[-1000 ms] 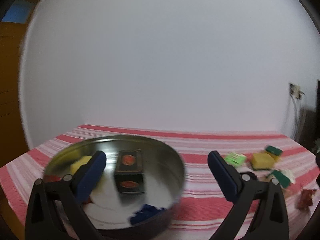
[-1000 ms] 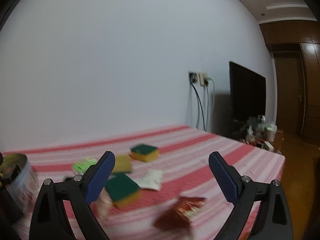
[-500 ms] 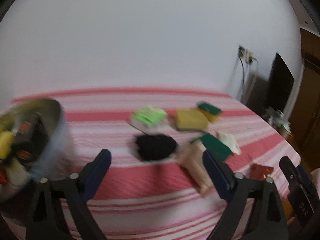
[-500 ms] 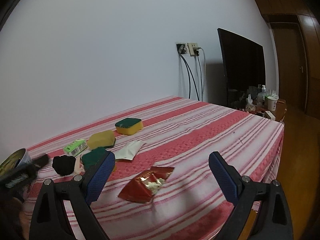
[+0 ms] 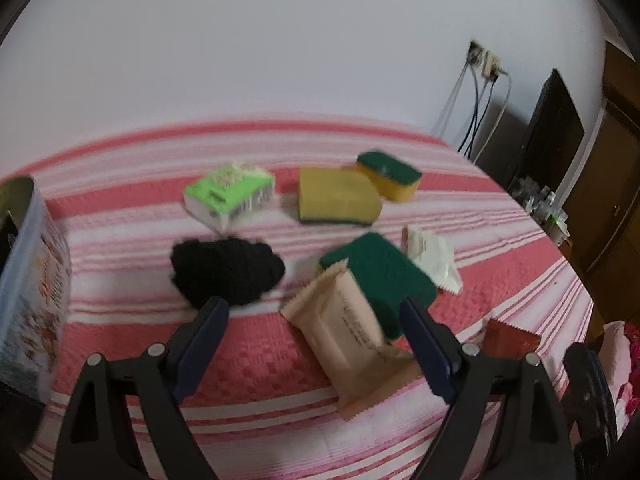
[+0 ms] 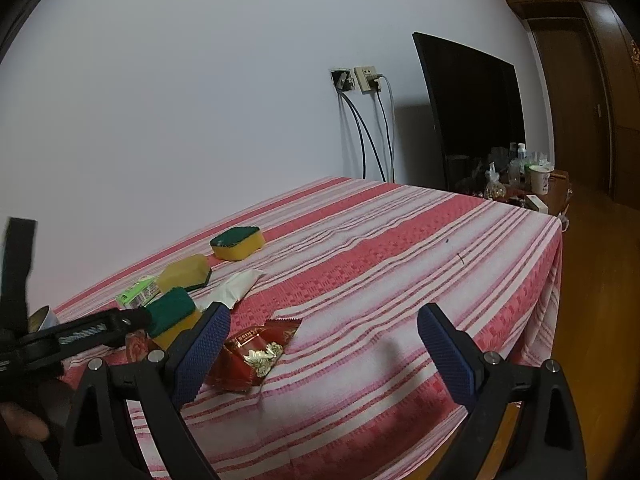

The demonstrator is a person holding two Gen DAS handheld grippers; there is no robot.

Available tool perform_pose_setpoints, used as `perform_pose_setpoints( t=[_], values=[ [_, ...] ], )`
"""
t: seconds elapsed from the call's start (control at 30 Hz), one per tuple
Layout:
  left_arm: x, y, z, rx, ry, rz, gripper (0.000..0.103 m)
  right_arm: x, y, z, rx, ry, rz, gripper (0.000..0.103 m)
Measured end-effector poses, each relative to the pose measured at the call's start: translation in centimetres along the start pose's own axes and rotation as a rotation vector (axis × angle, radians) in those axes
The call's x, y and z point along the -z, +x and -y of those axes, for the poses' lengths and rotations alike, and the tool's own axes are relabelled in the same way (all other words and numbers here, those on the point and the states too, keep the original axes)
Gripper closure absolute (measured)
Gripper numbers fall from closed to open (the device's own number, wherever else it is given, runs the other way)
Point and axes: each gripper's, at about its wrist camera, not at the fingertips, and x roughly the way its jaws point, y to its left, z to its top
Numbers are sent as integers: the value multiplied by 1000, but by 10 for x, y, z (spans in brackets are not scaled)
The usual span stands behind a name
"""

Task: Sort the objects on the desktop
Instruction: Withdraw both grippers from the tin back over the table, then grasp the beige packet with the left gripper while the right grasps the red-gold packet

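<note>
My left gripper (image 5: 314, 340) has swung away from the round silver metal tin (image 5: 28, 280), now at the desk's left edge, and tilted down over the loose pile. Its jaws have just been closing in but stand apart, nothing clamped; the tan paper snack packet (image 5: 348, 332) lies between them, untouched as far as I can see. Just beyond: black knitted cloth lump (image 5: 226, 266), green-topped yellow sponge (image 5: 380, 272), white sachet (image 5: 434, 258). Farther back, towards the desk's far edge: green-and-white small box (image 5: 230, 192), yellow sponge (image 5: 336, 196), second green-topped yellow sponge (image 5: 390, 174).

My right gripper (image 6: 324, 350) hangs with jaws apart and empty near the desk's right front corner, the red foil snack packet (image 6: 256, 354) just by its left pad.

So the tin drop looks done; next pick is likely the tan packet. Flat and crinkly, may slip.
</note>
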Motion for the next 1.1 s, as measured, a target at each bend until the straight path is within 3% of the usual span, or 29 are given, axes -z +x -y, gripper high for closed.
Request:
perform_pose_setpoints(
  t=[0.17,0.4,0.5,0.57,0.63,0.7,0.73,0.97,1.1],
  values=[
    [7,0,-7,60,-35,-9,34,1,0,1,-8,4,0,6],
    [21,-14,-23,66,-40,-44,35,3,4,2,-19,18,-22,6],
    [24,-19,-29,69,-48,-57,34,4,5,0,-22,13,-24,6],
    [24,-20,-29,96,-35,-75,23,4,6,-2,-26,11,-31,6],
    [26,-20,-28,101,-29,-77,22,5,5,-3,-29,9,-32,6],
    [26,-19,-24,68,-2,-69,31,5,4,-3,-30,6,-29,6],
    [27,-19,-22,43,20,-66,31,4,4,-2,-29,5,-27,6],
    [26,-18,-26,65,0,-41,42,4,7,6,-35,38,-44,6],
    [27,-20,-14,51,88,-21,50,6,8,8,-28,41,-50,6]
  ],
)
